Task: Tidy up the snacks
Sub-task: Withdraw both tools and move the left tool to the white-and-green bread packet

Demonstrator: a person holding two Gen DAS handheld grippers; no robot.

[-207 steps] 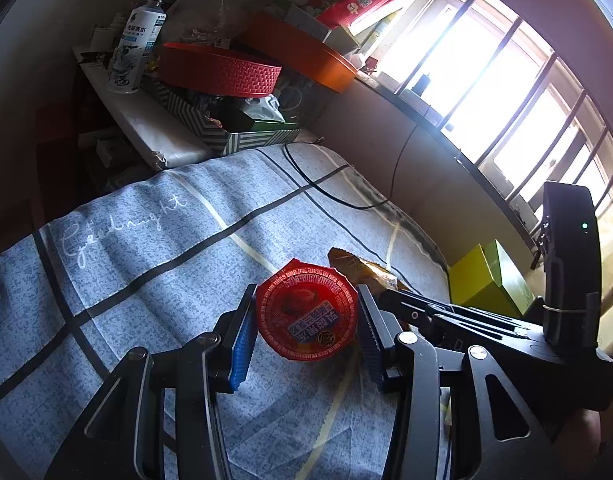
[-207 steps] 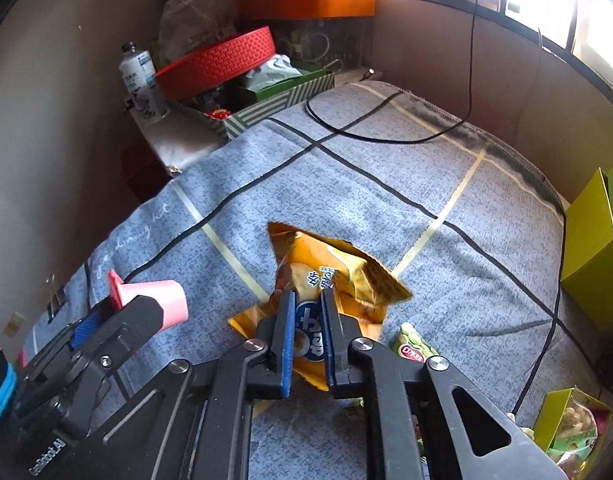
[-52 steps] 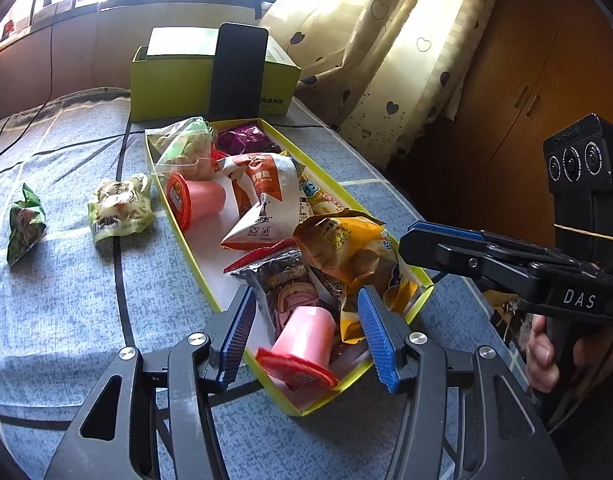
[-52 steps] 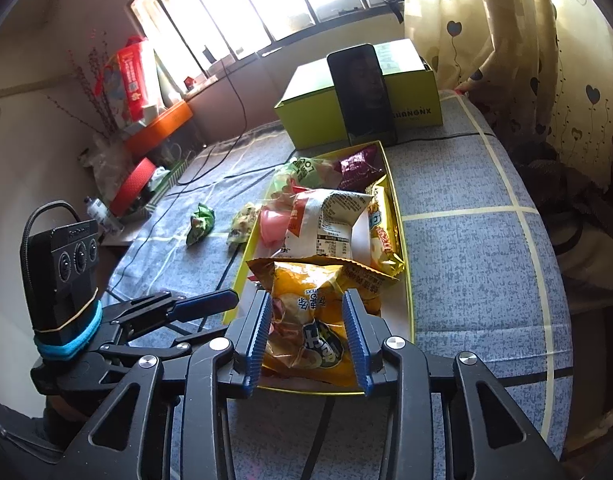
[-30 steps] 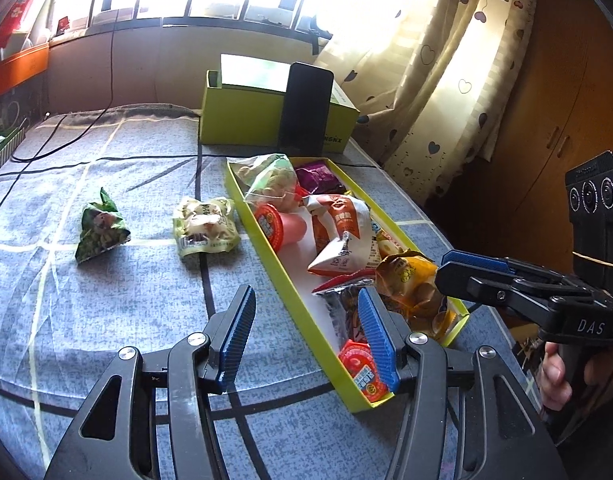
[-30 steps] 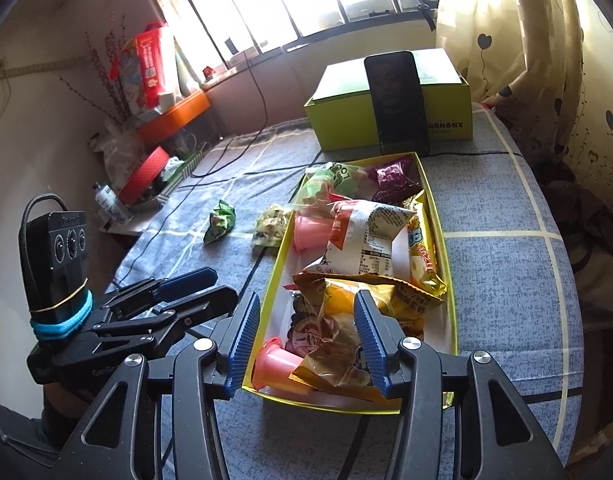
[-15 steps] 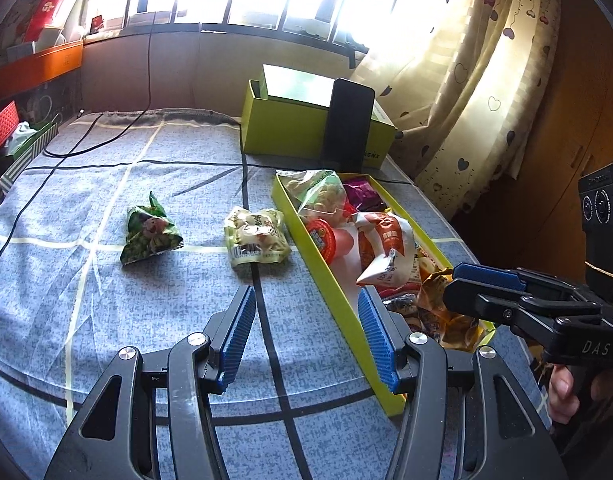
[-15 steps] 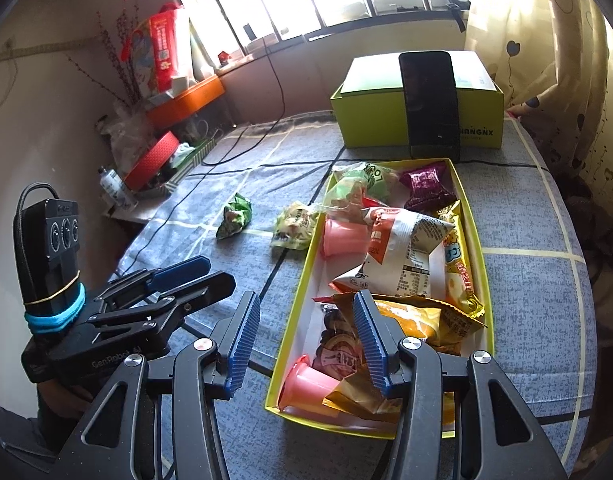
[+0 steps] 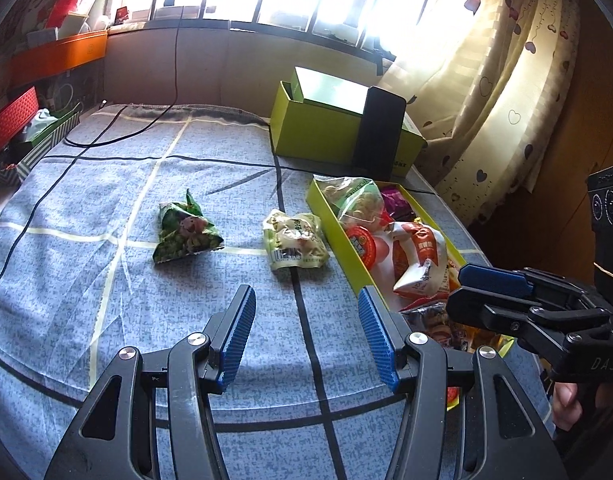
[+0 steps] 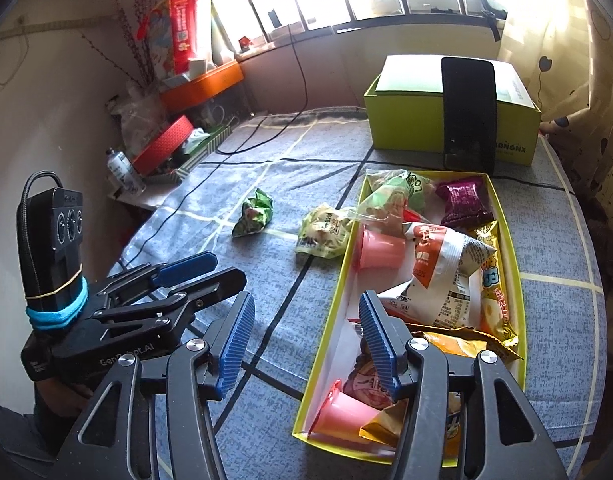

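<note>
Yellow tray (image 10: 506, 216) partly behind fingers (image 10: 380, 344)

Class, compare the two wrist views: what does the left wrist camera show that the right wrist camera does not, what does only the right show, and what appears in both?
Only the left wrist view shows the wooden cabinet door.

Only the right wrist view shows the white bottle, the near pink cup at the tray's end, and the yellow tray's full length.

Both show the green packet, the pale packet, the black phone against the green box, and the two empty grippers.
</note>
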